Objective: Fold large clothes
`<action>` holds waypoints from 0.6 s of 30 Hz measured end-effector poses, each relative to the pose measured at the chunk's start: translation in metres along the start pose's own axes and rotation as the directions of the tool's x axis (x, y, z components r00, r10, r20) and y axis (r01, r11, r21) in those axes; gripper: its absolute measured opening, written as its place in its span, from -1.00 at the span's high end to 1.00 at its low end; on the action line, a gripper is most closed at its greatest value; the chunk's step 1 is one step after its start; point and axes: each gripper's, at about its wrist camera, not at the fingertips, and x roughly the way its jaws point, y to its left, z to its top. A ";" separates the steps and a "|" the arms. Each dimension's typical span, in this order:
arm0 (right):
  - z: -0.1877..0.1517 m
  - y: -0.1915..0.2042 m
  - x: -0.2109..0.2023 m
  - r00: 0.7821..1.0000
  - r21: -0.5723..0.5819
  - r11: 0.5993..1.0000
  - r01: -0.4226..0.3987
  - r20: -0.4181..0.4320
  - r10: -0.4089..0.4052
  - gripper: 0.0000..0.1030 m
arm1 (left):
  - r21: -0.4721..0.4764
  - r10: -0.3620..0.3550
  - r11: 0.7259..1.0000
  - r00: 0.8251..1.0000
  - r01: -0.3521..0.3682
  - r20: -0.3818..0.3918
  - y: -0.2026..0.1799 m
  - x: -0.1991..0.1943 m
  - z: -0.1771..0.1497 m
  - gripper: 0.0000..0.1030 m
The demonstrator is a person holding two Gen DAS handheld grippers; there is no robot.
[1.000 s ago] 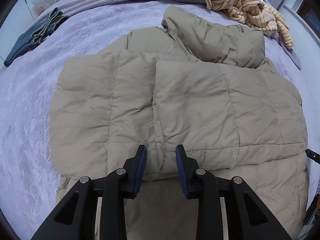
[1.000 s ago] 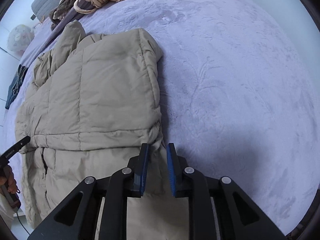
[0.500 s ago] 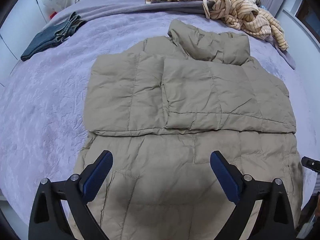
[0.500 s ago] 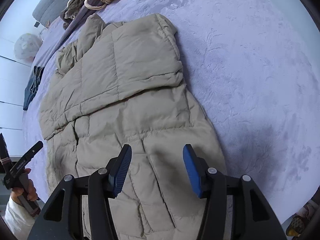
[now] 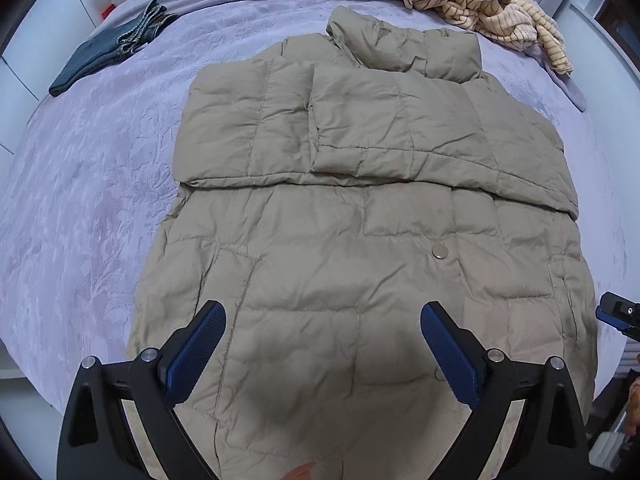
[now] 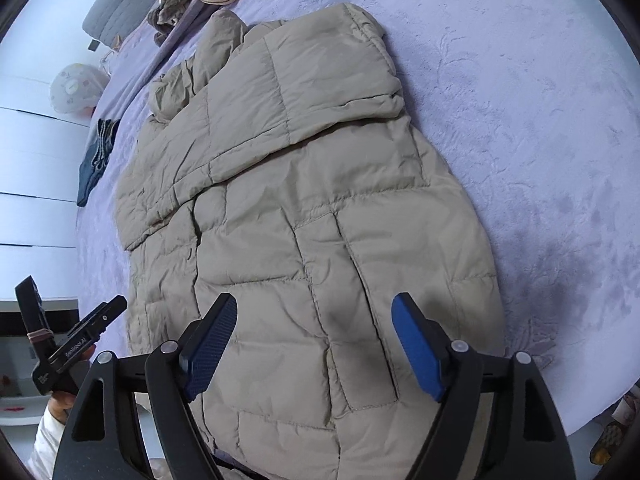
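Note:
A large beige quilted puffer jacket lies flat on the lilac bed, collar at the far end, both sleeves folded across its chest. It also shows in the right wrist view. My left gripper is open and empty, held above the jacket's lower part near the hem. My right gripper is open and empty, above the hem at the jacket's right side. The right gripper's tip shows at the right edge of the left wrist view; the left gripper shows at the lower left of the right wrist view.
The lilac bedspread surrounds the jacket. Folded dark jeans lie at the far left. A striped cream garment and other clothes are heaped at the far end. The bed's near edge runs just below the hem.
Both grippers have let go of the folded sleeves, opened wide and pulled back from the chest toward the hem. The sleeves now lie folded across the jacket.

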 end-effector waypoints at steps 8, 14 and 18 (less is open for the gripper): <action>-0.014 0.000 0.004 0.997 -0.074 0.995 -0.065 -0.053 0.061 -0.65 | -0.048 0.044 0.998 0.999 -0.045 -0.020 -0.021 -0.003 -0.034 -0.91; -0.021 -0.010 0.002 0.995 -0.097 0.993 -0.073 -0.067 0.067 -0.65 | -0.070 0.042 0.997 0.998 -0.045 -0.043 -0.031 -0.006 -0.060 -0.91; -0.030 -0.011 -0.002 0.997 -0.100 0.992 -0.071 -0.050 0.067 -0.65 | -0.040 0.048 0.998 0.998 -0.050 -0.039 -0.035 -0.012 -0.068 -0.91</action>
